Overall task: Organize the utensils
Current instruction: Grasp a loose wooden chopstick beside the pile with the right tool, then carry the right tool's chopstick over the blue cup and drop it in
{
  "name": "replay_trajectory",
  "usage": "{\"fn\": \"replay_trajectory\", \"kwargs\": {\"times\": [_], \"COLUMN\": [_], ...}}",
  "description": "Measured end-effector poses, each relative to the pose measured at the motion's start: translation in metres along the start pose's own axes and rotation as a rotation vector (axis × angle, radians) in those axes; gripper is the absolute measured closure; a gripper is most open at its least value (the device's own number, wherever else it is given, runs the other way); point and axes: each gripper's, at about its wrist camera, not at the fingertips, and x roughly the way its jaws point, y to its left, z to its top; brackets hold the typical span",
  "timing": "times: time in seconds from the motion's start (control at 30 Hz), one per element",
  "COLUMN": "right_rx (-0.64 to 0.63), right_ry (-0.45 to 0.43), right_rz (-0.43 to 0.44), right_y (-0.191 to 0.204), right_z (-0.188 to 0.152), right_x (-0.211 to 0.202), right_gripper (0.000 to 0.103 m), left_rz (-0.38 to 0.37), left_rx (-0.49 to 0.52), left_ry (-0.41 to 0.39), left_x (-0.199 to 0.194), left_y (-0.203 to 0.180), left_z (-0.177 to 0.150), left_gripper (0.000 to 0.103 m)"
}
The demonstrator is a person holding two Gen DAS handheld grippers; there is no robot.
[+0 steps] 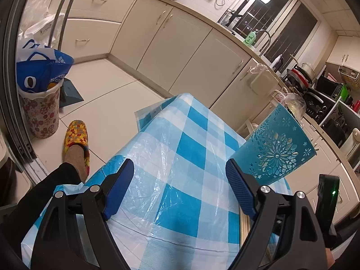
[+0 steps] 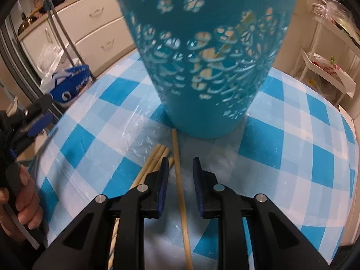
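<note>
A teal cut-out utensil holder stands upright on the blue-checked tablecloth; pale sticks show through its holes. It also shows in the left wrist view, by the right finger. Several wooden chopsticks lie in front of it. One single chopstick lies between the fingers of my right gripper, which is open around it without touching. My left gripper is open and empty above the cloth; it also shows at the left of the right wrist view. Chopstick ends show under its right finger.
Kitchen cabinets and a counter run behind the table. A flowered bin with a blue bag stands on the floor at left, near a foot in a patterned slipper. A white shelf rack stands at right.
</note>
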Motion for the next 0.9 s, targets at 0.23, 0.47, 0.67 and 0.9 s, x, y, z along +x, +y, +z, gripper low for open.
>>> {"fn": "replay_trajectory", "kwargs": {"times": [0.23,0.47,0.67,0.9], "right_rx": [-0.077,0.075,0.173,0.296], "right_ry": [-0.002,-0.127,-0.396,-0.769], "right_rz": [-0.044,0.176,0.455,0.241], "right_y": [0.006,0.0,-0.009,-0.035], "right_z": [-0.008,-0.011,0.022,0.095], "right_x": [-0.001,-0.058,-0.143,-0.167], "right_gripper": [0.098,0.098,0.098,0.098], "left_rz": [0.004,0.005,0.005,0.006], "left_rx": [-0.002,-0.003,-0.005,-0.008], "left_ry": [0.0,0.003,0.004,0.003], "left_x": [0.0,0.0,0.0,0.001], "left_y": [0.001,0.0,0.001,0.002], "left_z": [-0.001,-0.001,0.0,-0.004], "left_gripper": [0.023,0.023,0.023,0.023]}}
